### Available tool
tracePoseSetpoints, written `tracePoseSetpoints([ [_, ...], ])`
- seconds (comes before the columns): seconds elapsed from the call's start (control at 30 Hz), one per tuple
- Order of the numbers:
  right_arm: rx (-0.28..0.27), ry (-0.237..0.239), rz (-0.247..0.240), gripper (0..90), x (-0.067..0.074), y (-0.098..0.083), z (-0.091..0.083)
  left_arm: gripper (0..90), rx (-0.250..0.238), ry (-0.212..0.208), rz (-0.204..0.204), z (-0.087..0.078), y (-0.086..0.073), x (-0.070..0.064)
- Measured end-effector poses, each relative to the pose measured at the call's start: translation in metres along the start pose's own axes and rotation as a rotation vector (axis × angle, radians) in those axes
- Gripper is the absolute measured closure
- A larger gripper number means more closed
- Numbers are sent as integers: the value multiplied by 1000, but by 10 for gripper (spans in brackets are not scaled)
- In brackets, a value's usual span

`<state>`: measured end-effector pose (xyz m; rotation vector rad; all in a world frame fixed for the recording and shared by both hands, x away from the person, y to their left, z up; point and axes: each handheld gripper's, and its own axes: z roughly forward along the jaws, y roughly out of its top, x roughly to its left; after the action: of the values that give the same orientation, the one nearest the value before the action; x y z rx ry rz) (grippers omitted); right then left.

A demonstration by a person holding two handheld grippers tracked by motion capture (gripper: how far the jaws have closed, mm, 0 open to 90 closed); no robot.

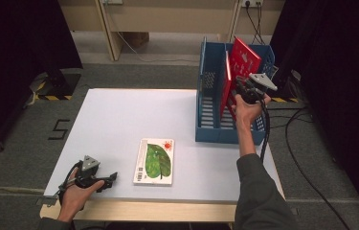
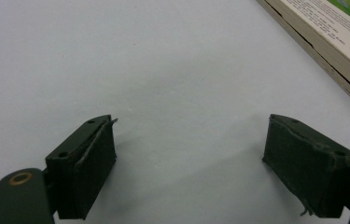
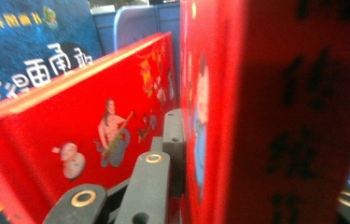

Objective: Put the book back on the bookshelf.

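Table (image 1: 119, 120) first: one white top, with one blue slotted rack (image 1: 210, 103) standing at its far right corner, its dividers running away from the person. Two red books sit in that rack. One stands upright on its edge in a slot, its long side running front to back (image 1: 225, 91). The other red book (image 1: 245, 60) is tilted, its top corner raised above the rack's rim and leaning toward the far right, so its long axis slants up and away from the person. The right gripper (image 1: 242, 91) is clenched on this tilted book at its lower near edge, above the rack's right-hand slot; in the right gripper view the book's spine (image 3: 275, 121) with dark lettering runs up between the jaws, and the upright red book (image 3: 93, 126) lies just to its left. Behind that a blue cover (image 3: 28, 51) with pale lettering shows, probably a third book in the rack, though the view is too blurred to be sure.

One more book, with a green leaf on a white cover (image 1: 155, 161), lies flat near the table's front edge, its long axis pointing away from the person.

The left gripper (image 1: 104, 181) rests on the table at the front left, jaws released and wide apart with nothing between them, pointing toward the leaf book (image 2: 331, 42), which lies close by.
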<state>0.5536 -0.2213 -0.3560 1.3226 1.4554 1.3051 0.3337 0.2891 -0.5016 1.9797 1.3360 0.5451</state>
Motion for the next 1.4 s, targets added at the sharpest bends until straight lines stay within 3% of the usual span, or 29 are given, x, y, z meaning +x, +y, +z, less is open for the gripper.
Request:
tracePoseSetpoints([
  [0.27,27,-2,-10,790,2,-7,12,153,-2,2,-3,0,0,0],
  [0.57,53,11,-2,769,2,-9,13,153,1,1,-1,0,0,0],
  [0.63,56,11,23,769,4,-9,12,153,2,2,0,0,0,0],
  [0.7,106,7,17,768,5,-9,13,153,2,2,0,0,0,0],
  [0.73,79,8,18,769,5,-10,11,153,2,2,1,0,0,0],
  [0.97,115,34,13,738,8,-8,5,153,3,2,1,0,0,0],
  [1.23,121,68,-23,670,12,-7,-14,152,5,3,2,0,0,0],
  [1.33,126,70,-65,653,12,-11,-20,153,4,3,0,0,0,0],
  [1.4,125,71,-61,618,11,-14,-25,152,6,3,2,0,1,0],
])
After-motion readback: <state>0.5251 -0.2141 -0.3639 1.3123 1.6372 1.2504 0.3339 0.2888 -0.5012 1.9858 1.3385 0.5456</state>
